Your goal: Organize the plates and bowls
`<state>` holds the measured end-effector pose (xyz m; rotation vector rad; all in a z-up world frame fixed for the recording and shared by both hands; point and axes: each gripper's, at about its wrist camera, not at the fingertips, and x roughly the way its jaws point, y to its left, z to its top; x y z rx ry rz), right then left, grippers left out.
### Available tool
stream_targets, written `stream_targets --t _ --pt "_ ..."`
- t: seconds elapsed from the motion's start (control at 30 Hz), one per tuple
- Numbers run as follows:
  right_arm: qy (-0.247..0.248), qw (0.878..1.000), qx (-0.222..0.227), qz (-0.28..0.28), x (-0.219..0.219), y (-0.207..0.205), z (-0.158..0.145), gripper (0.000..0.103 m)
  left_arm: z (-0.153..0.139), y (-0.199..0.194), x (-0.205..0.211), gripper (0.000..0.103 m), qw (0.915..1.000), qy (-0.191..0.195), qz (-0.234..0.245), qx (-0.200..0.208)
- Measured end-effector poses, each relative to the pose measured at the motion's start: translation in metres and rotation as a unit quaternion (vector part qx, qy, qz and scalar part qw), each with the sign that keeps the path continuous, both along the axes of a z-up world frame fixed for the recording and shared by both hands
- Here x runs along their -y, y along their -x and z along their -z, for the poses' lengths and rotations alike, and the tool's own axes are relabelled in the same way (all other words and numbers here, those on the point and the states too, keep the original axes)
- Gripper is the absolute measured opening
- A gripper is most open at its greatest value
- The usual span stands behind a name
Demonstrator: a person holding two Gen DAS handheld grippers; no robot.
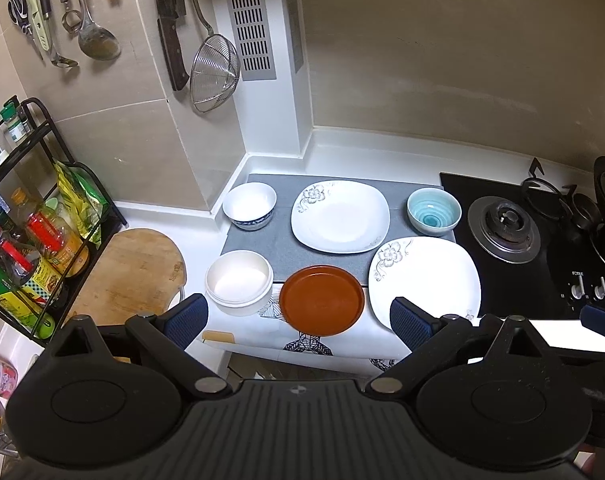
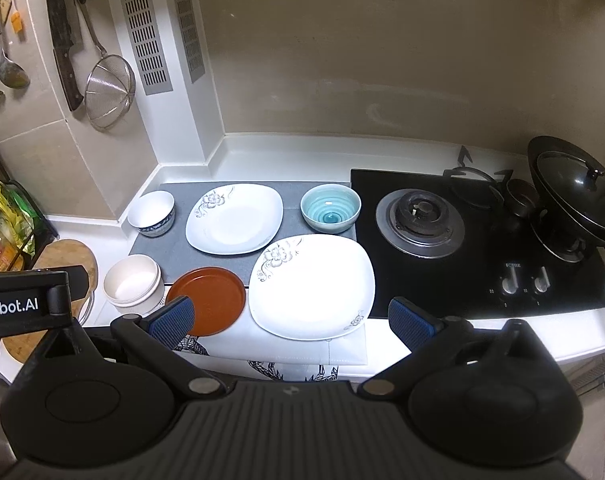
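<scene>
Stove (image 2: pixel 420 224) beside plates (image 2: pixel 312 286)

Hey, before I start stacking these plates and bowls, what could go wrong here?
1. The near white plate and brown plate sit at the counter's front edge on a hanging cloth; a nudge or a snagged cloth might drop them.
2. The teal bowl stands close beside the stove; a wide reach could knock it against the burner.

My left gripper (image 1: pixel 298 322) and right gripper (image 2: pixel 290 320), matte black ribbed bodies, round side discs, silver pivot screws, blue textured finger pads (image 2: pixel 171 321), white "Robot.AI" lettering.
</scene>
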<state>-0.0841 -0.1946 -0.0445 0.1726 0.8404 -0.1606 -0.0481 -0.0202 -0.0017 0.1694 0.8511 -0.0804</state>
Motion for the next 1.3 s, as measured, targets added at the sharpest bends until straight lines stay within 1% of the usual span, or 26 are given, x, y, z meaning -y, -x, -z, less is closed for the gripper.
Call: stream_targets --t 0.27,0.57,0.67,0.77,0.87,0.93,0.97,1.03,1.1,1.13,1.2,1.27,1.3 --pt "-0.004 1.000 -0.004 0.002 0.010 0.000 0.002 0.103 0.004 0.002 0.009 0.098 1.0000 -0.005 0.006 -0.001" --pt "-0.013 1.000 -0.017 0.003 0.014 -0.008 0.014 0.103 0.013 -0.005 0.014 0.098 0.9997 -0.020 0.008 -0.011" --pt "-0.018 1.000 -0.024 0.004 0.016 -0.014 0.021 0.103 0.019 -0.012 0.017 0.099 0.9994 -0.027 0.010 -0.016" --pt "-0.026 0.999 -0.036 0.005 0.018 -0.025 0.034 0.103 0.031 -0.023 0.020 0.099 0.9990 -0.035 0.016 -0.023" --pt "-0.033 0.999 -0.042 0.003 0.022 -0.036 0.054 0.103 0.052 -0.039 0.021 0.099 0.9986 -0.032 0.031 -0.030" --pt "-0.030 0.998 -0.047 -0.004 0.026 -0.047 0.073 0.103 0.074 -0.055 0.018 0.097 0.9981 -0.027 0.031 -0.045" --pt "-0.027 0.998 -0.048 -0.009 0.028 -0.051 0.082 0.103 0.086 -0.064 0.015 0.095 0.9977 -0.016 0.034 -0.056" --pt "-0.024 0.999 -0.038 -0.028 0.033 -0.058 0.100 0.103 0.112 -0.082 0.008 0.084 0.9962 0.017 0.044 -0.073" --pt "-0.024 0.999 -0.018 -0.032 0.044 -0.062 0.114 0.103 0.136 -0.099 0.001 0.084 0.9922 0.077 0.067 -0.073" --pt "-0.027 0.999 -0.001 -0.033 0.052 -0.064 0.122 0.103 0.148 -0.110 0.000 0.084 0.9895 0.095 0.078 -0.077" --pt "-0.035 0.998 0.022 -0.045 0.071 -0.069 0.136 0.103 0.170 -0.133 0.008 0.084 0.9866 0.092 0.098 -0.093" --pt "-0.028 0.999 0.012 -0.042 0.088 -0.080 0.149 0.103 0.191 -0.157 0.017 0.084 0.9840 0.097 0.112 -0.099" --pt "-0.032 0.999 0.008 -0.043 0.099 -0.086 0.157 0.103 0.201 -0.169 0.021 0.083 0.9811 0.103 0.123 -0.107"
